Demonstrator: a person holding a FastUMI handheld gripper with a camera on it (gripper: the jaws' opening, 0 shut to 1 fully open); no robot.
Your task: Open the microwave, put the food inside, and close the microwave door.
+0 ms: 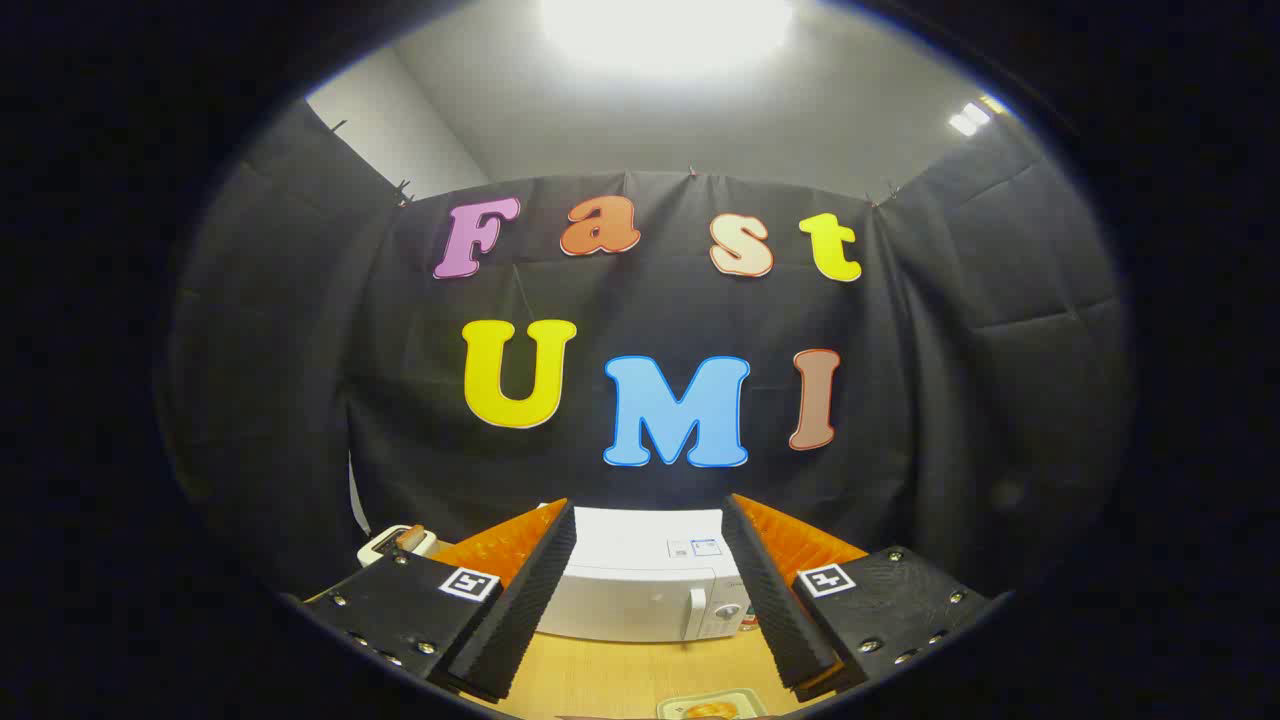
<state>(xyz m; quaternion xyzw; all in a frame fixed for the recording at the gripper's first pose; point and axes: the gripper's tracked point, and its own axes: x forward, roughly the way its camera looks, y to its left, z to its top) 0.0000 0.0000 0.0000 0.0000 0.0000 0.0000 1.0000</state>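
A white microwave (640, 590) stands on the wooden table (620, 680), beyond my fingers and seen between them, its door shut and its handle and knobs toward its right side. My gripper (648, 520) is open with nothing between its fingers, held well above the table. A small pale tray (712, 707) with orange food on it lies on the table just below and between the fingers, closer to me than the microwave.
A white toaster-like appliance (395, 543) with something brown in its slot stands left of the microwave, behind my left finger. Black cloth walls close the booth behind and on both sides.
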